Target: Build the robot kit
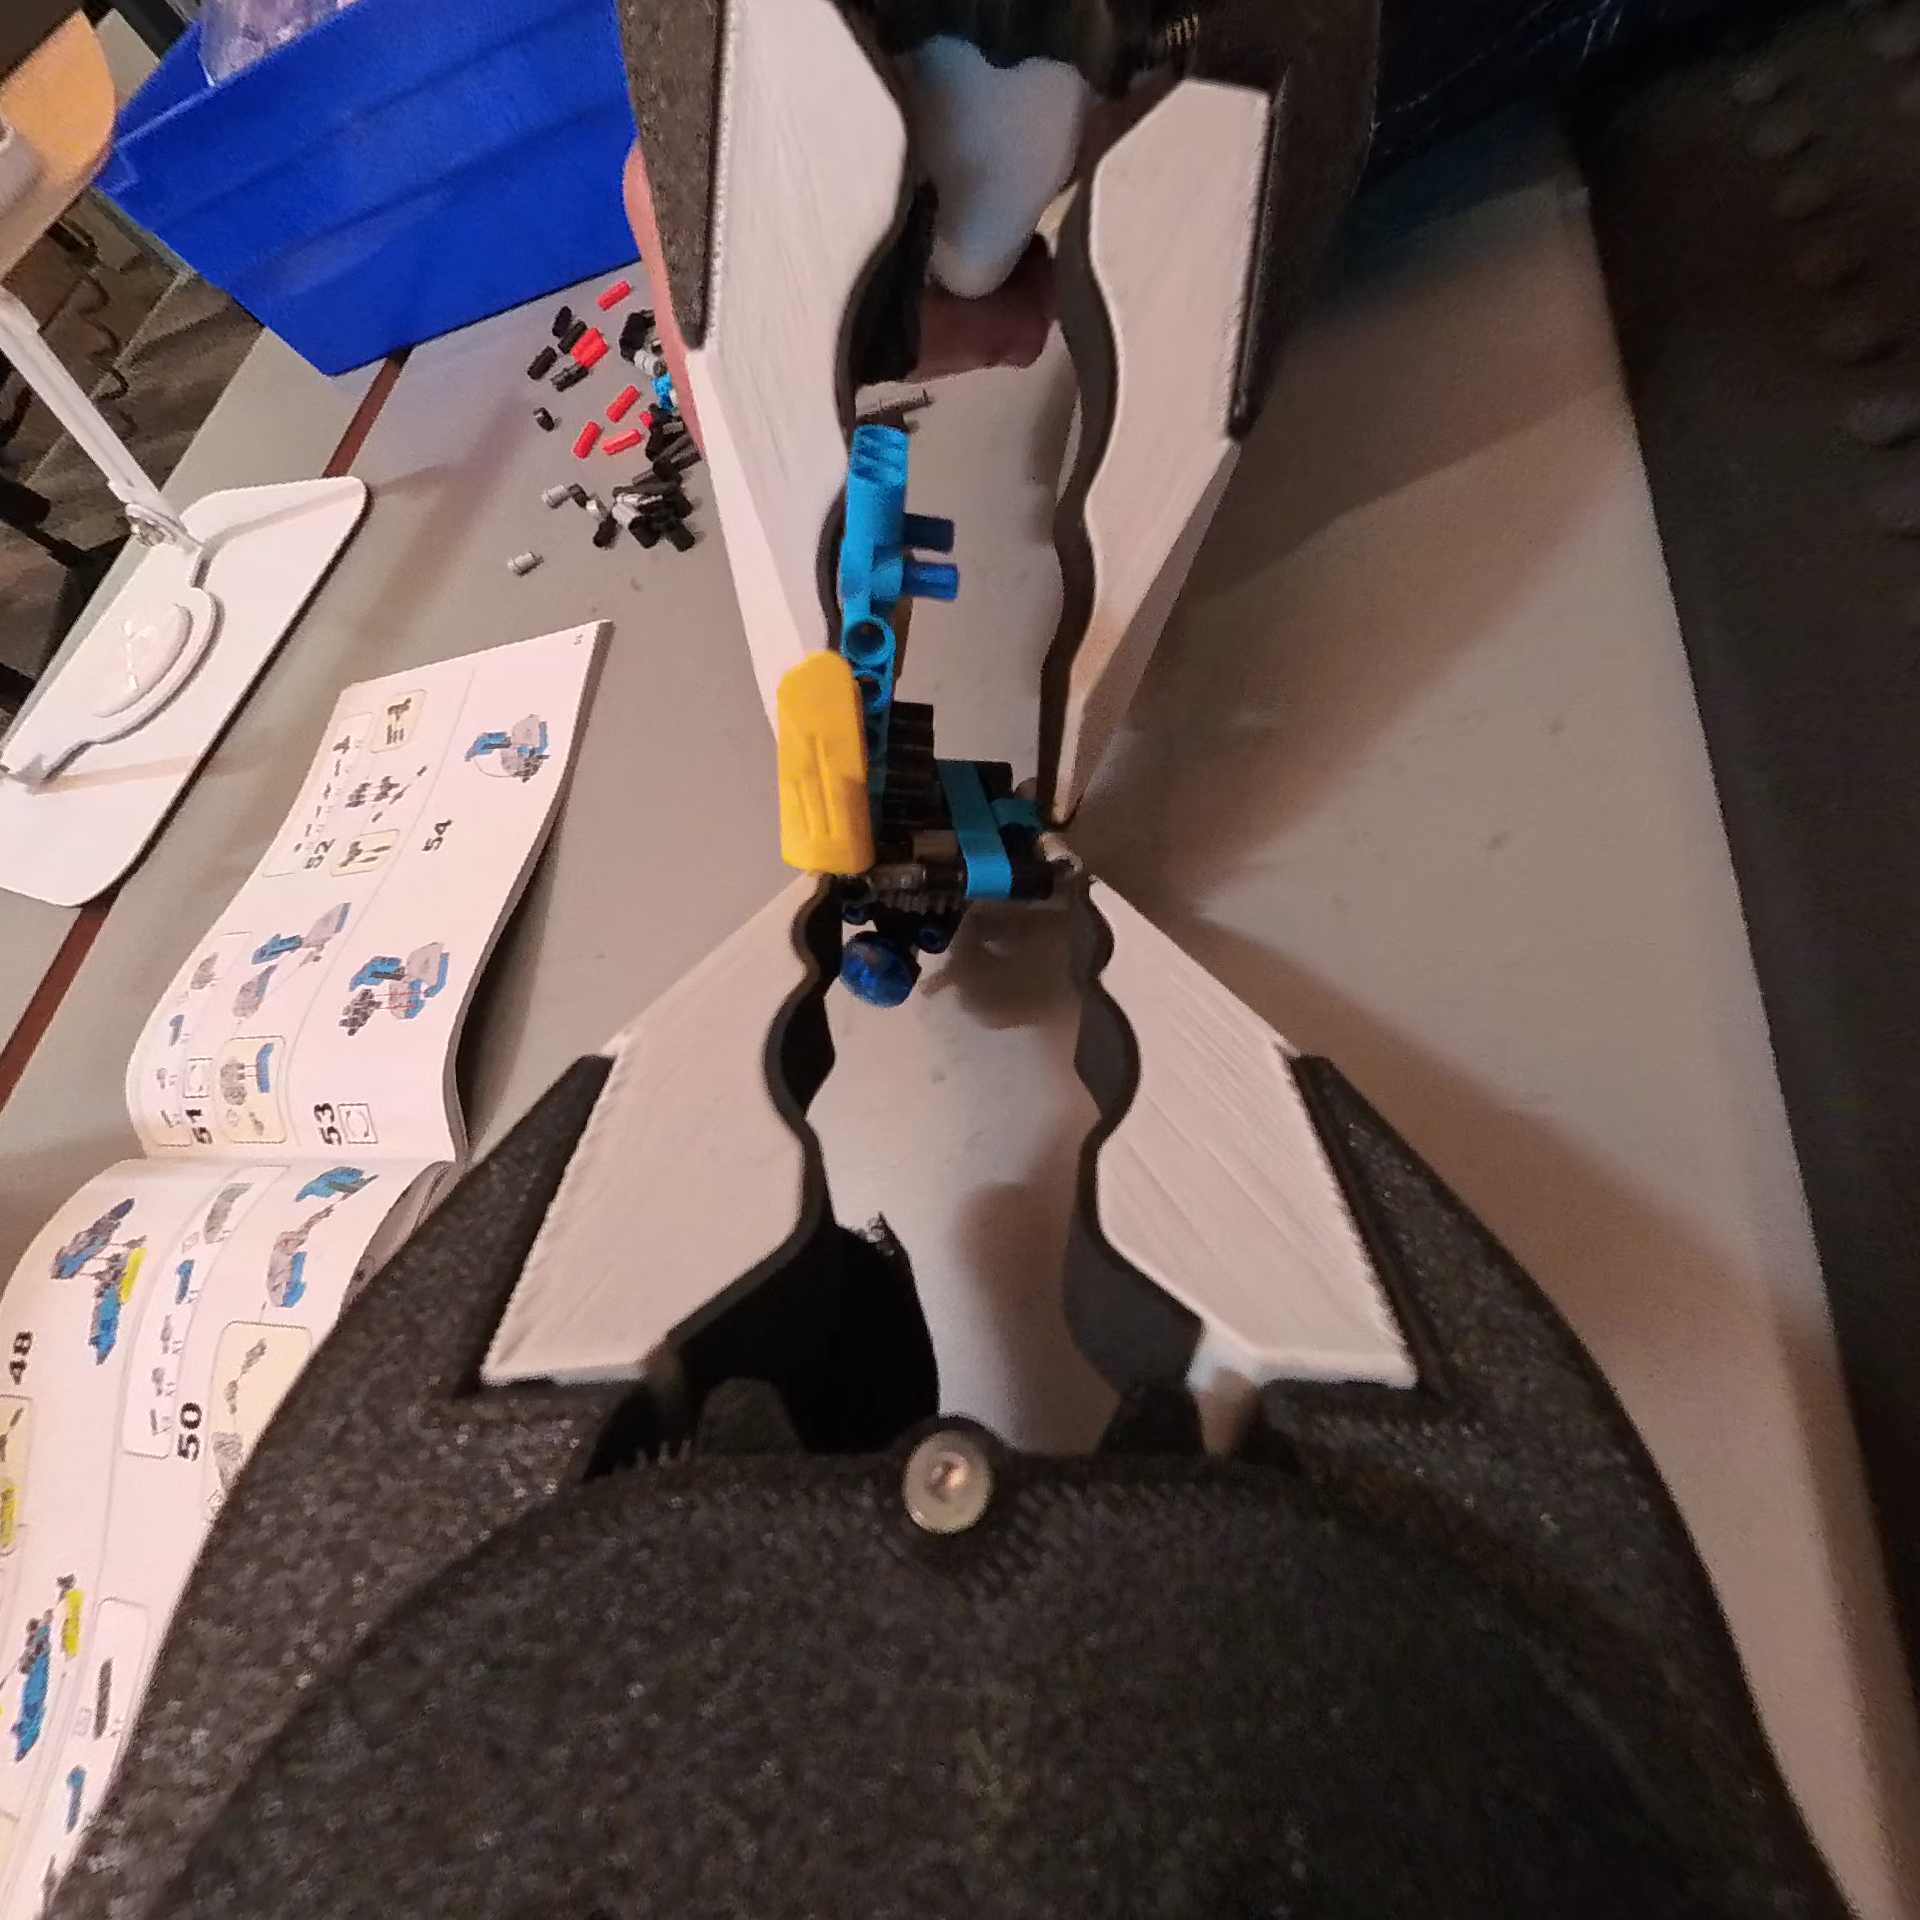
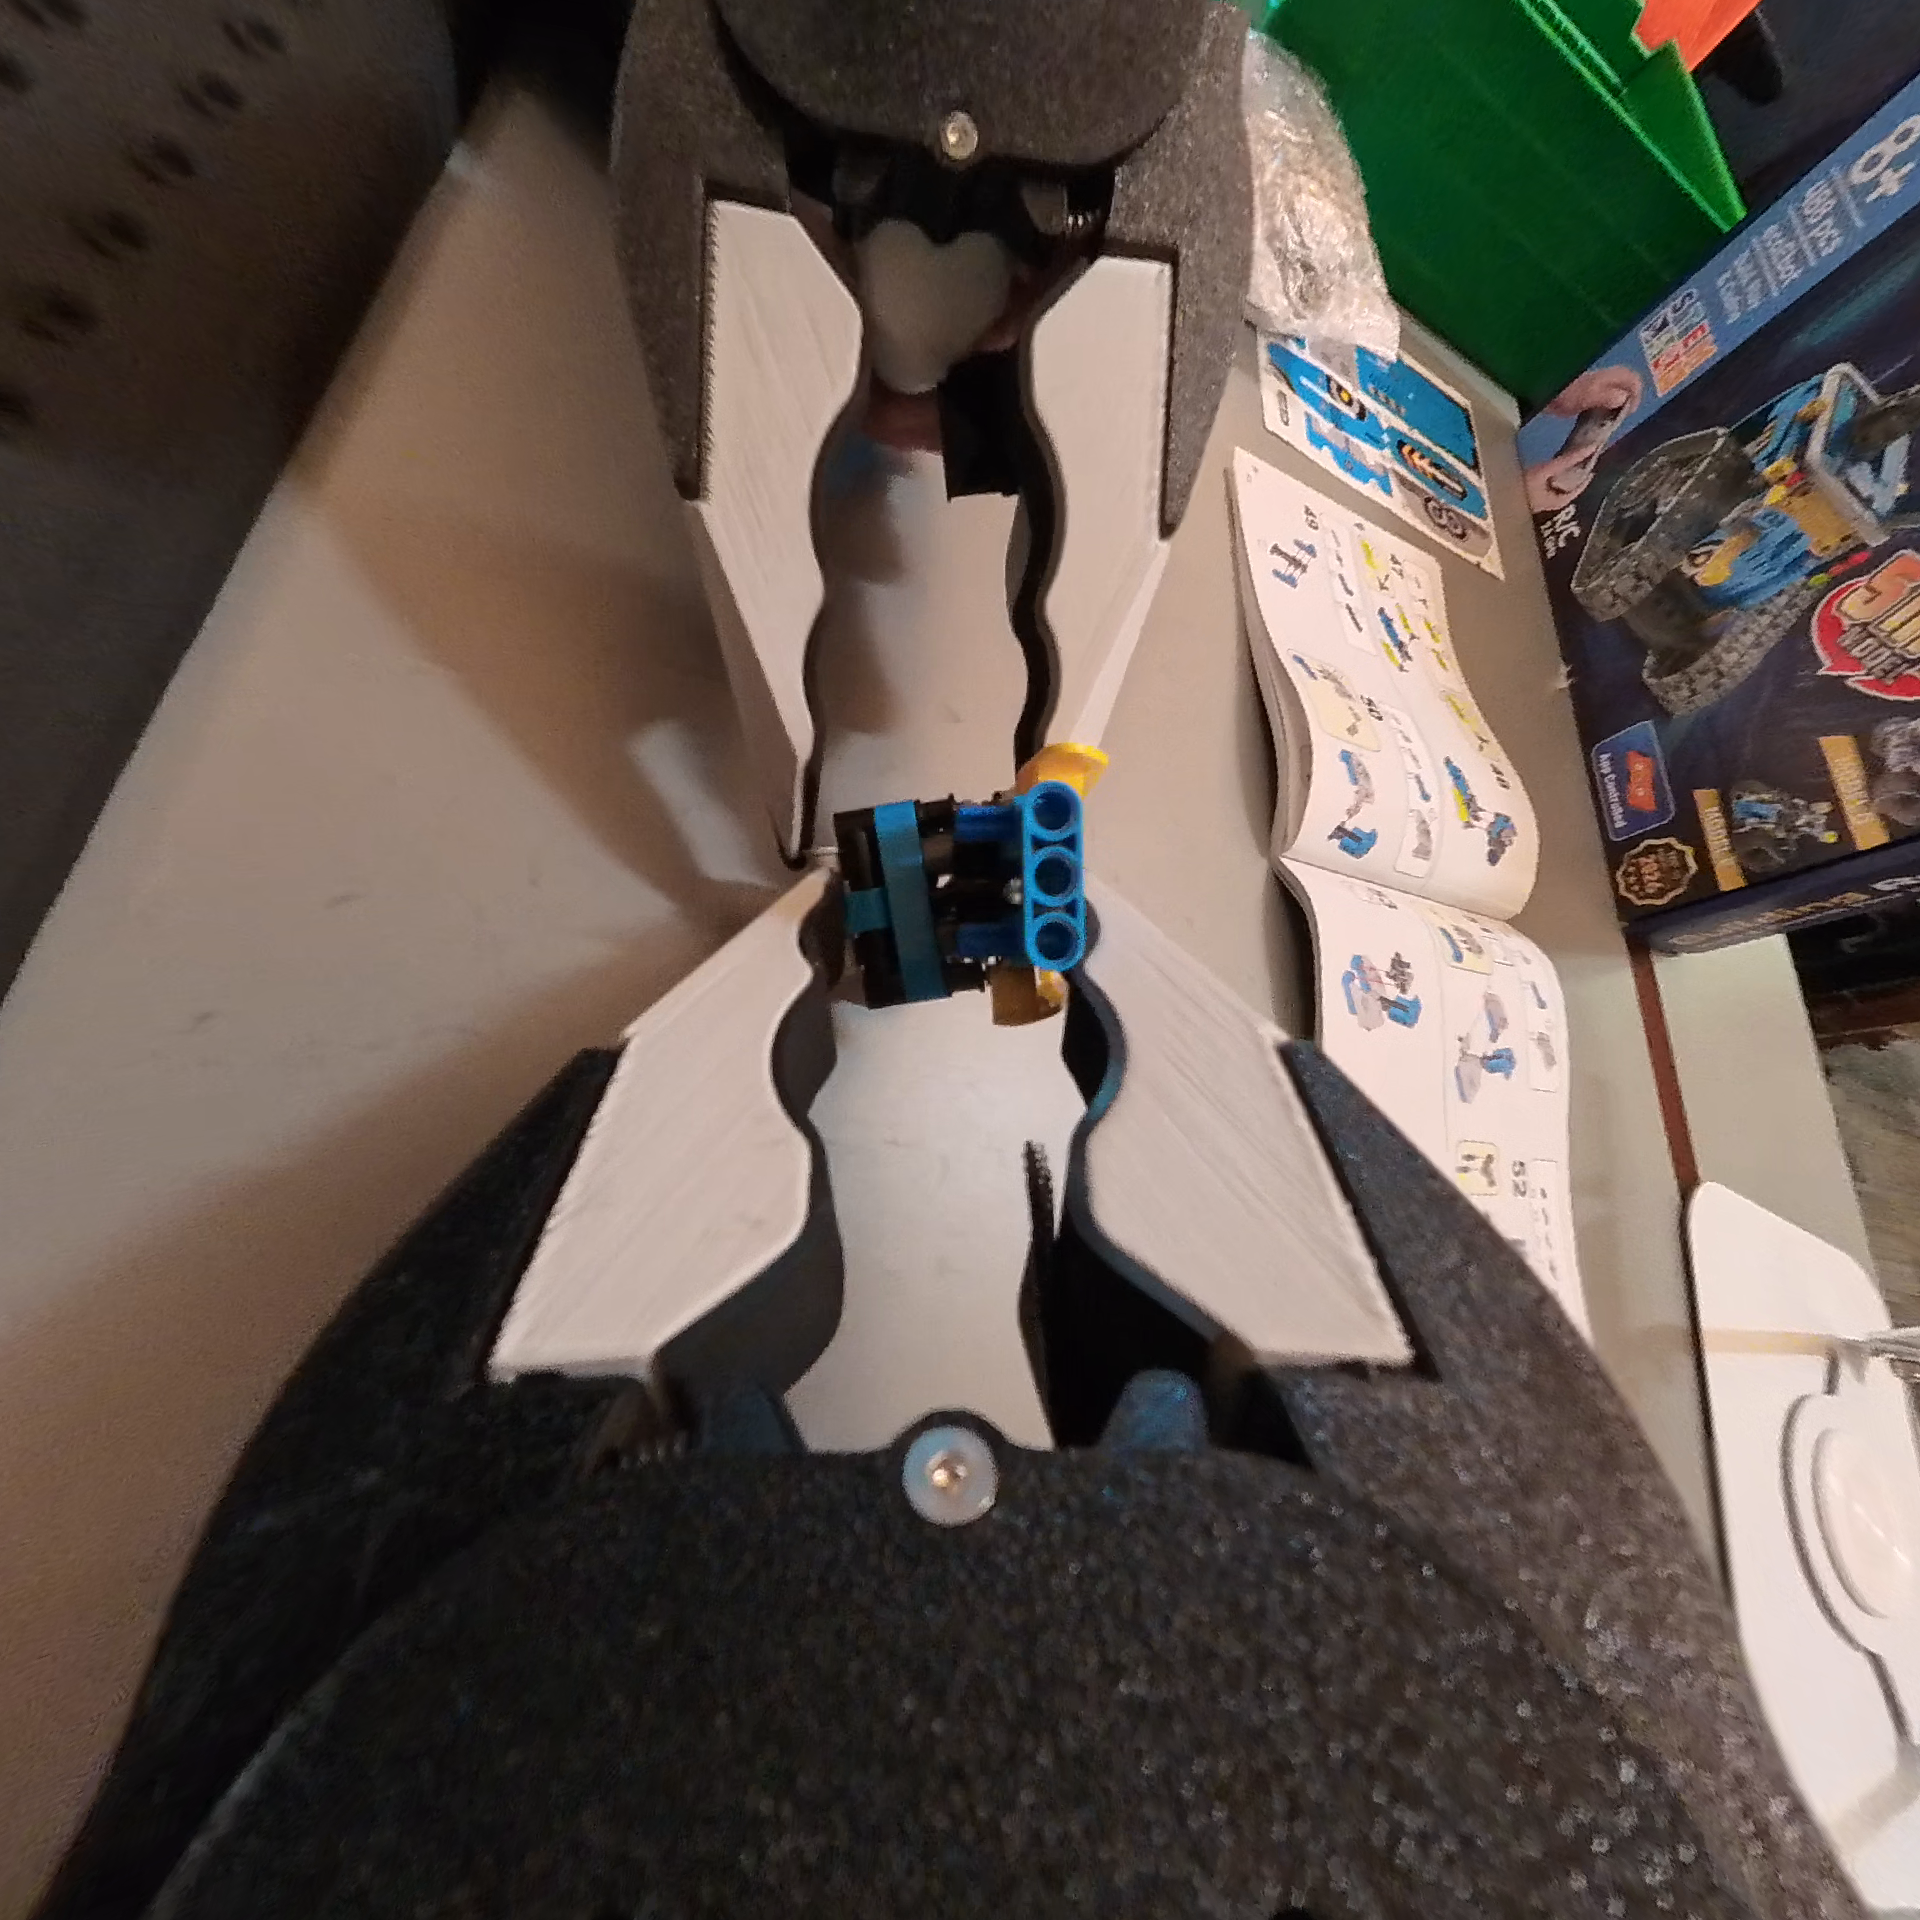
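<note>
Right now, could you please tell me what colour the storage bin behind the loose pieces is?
Blue; the storage bin shows best in the left wrist view.

Right gripper (image 2: 940,914), white fingers on black foam body, jaws closed on small blue, black and yellow plastic brick assembly (image 2: 966,904), held above pale grey worktop (image 2: 312,883). Opposite, left gripper (image 2: 914,800) meeting same assembly tip to tip. Along worktop's right edge: open white instruction booklet (image 2: 1403,831), dark blue toy box (image 2: 1756,582), white flat stand base (image 2: 1808,1507).
</note>
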`<state>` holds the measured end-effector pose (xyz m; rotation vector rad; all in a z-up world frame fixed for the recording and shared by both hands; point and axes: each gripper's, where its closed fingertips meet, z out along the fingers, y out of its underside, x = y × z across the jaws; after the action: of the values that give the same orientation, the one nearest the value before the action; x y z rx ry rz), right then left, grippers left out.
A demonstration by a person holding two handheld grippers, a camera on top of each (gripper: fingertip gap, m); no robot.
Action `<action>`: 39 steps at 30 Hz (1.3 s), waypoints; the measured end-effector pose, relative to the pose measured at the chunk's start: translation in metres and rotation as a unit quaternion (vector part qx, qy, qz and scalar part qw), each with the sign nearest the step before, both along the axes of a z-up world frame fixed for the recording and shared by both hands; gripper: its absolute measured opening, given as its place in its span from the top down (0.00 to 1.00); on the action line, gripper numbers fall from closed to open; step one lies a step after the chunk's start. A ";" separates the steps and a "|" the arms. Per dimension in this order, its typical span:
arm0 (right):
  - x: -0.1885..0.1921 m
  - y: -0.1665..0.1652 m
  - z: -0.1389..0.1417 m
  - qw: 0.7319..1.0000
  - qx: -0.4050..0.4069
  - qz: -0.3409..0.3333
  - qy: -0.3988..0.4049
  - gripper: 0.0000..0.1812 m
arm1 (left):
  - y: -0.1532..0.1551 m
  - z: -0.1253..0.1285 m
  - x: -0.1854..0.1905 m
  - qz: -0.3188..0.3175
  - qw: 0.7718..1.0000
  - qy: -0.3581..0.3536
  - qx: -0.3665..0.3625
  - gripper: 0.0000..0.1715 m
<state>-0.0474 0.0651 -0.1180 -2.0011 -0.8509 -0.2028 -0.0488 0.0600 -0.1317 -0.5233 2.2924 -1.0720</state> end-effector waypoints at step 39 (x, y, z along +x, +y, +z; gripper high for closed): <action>0.010 0.011 -0.010 0.973 0.011 -0.112 -0.204 0.81 | 0.000 0.006 0.015 0.096 0.972 0.146 -0.160 0.74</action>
<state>-0.0371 0.0765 -0.1277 -2.0650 -0.8645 -0.7697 -0.0334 0.0603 -0.1258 -1.0723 2.2596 -1.3471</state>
